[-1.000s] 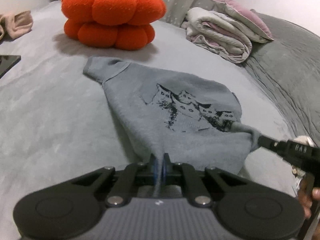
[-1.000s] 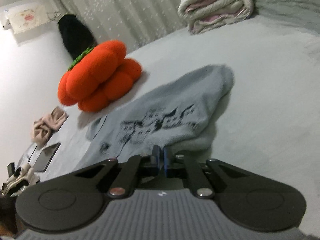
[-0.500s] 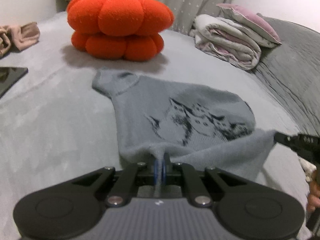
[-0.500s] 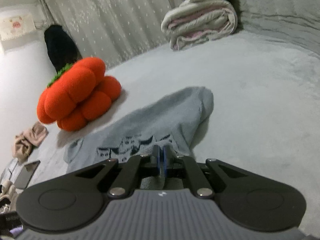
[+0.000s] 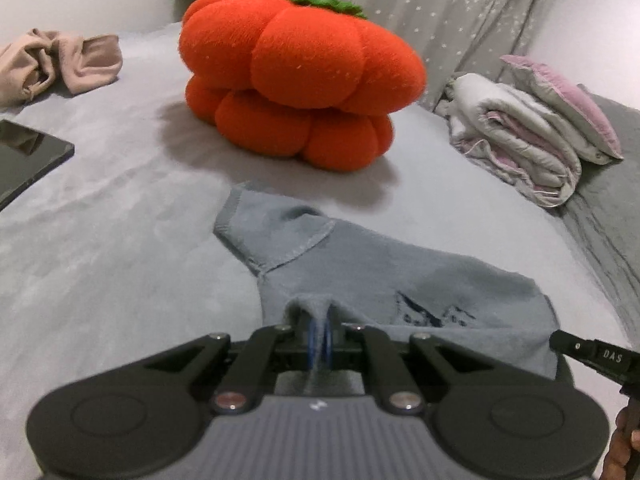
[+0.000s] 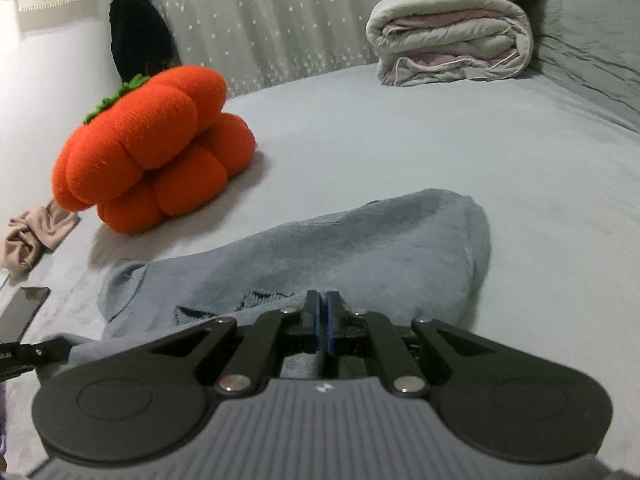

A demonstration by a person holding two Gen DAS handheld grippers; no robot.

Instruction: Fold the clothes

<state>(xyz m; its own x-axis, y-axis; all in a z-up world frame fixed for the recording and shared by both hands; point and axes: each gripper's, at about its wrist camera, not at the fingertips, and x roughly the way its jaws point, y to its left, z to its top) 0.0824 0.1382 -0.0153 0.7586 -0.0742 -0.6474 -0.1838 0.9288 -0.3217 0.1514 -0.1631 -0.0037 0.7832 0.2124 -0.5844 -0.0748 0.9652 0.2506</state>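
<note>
Left wrist: both grippers (image 5: 319,334) (image 6: 324,322) clamped on grey sweater (image 5: 360,272); grey bed (image 5: 100,220), orange pumpkin cushion (image 5: 300,80), starry curtain (image 5: 440,12).

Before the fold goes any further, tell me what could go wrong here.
Both the left gripper and right gripper pinch only a thin edge of the grey sweater, so the hem may slip free. The orange pumpkin cushion sits just beyond the collar; a long carry could push into it.
</note>
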